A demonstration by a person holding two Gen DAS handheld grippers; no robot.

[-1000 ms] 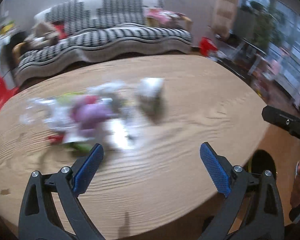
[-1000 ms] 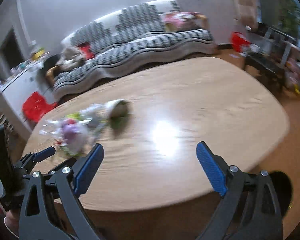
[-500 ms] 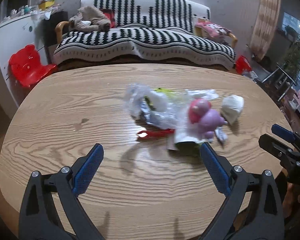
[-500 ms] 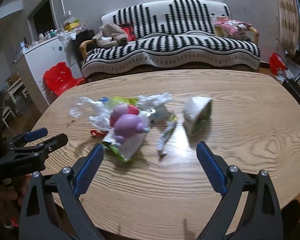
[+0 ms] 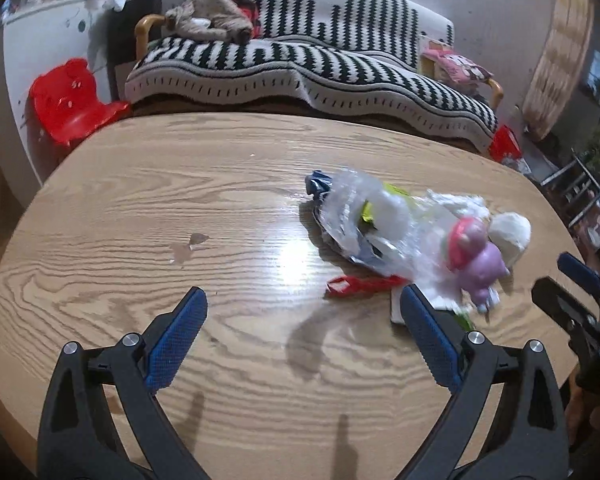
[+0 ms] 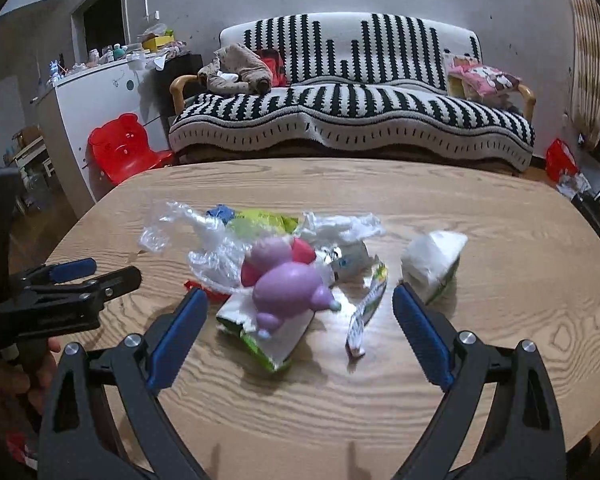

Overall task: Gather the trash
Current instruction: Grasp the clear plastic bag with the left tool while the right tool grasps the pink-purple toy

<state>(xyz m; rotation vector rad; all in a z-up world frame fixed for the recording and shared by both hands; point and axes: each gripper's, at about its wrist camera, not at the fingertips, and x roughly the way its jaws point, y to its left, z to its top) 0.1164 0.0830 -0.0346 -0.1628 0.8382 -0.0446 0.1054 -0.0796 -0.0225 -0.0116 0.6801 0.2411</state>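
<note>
A pile of trash lies on the oval wooden table: clear plastic wrap, a purple and pink toy pig, green-and-white wrappers, a thin sachet, a red strip and a white crumpled lump. The pile also shows in the left wrist view, right of centre. My right gripper is open, low over the table, with the pig between its fingers' line. My left gripper is open and empty, left of the pile; it shows in the right wrist view.
A black-and-white striped sofa stands behind the table. A red child's chair and a white cabinet are at the back left. Red items lie on the floor at the right.
Both views have swung and settled on the pile. The pile now sits further right in the left view and closer, between the fingers, in the right view. Both grippers stay open.
</note>
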